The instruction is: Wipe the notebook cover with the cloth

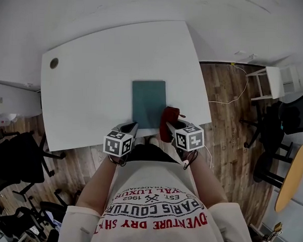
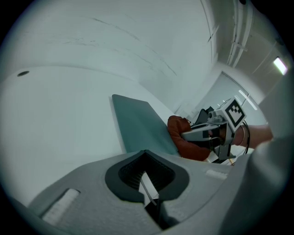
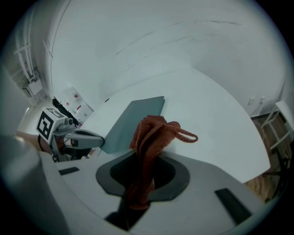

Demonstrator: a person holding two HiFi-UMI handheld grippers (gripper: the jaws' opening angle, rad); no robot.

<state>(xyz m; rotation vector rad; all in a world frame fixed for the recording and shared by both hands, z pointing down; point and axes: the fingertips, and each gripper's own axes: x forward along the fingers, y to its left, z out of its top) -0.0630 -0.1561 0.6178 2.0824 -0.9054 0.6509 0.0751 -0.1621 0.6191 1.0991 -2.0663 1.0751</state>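
Left gripper [image 1: 131,126] hangs just off the near left corner of the flat teal rectangular notebook [image 1: 148,100]. Its own view shows the jaws closed together with nothing between them [image 2: 148,182]. The notebook lies on the white table [image 1: 88,81], close to the table's near edge, with its long axis running straight away from the person and its short near edge facing both grippers.

Right gripper [image 1: 171,125], just off the notebook's near right corner, is clamped on a rust-red knitted cloth [image 3: 151,137]. The cloth bunches up ahead of the jaws with one loop trailing to the right. Seen from the head view, the cloth [image 1: 170,117] sits just beside the notebook's right edge, and I cannot tell whether it touches the cover.

The cover lies forward and to the left of the cloth, so the right gripper looks the nearer one for wiping. A stroke would probably go leftward onto the cover, then along its length away from the person. The empty left gripper seems well placed to steady the near left corner.
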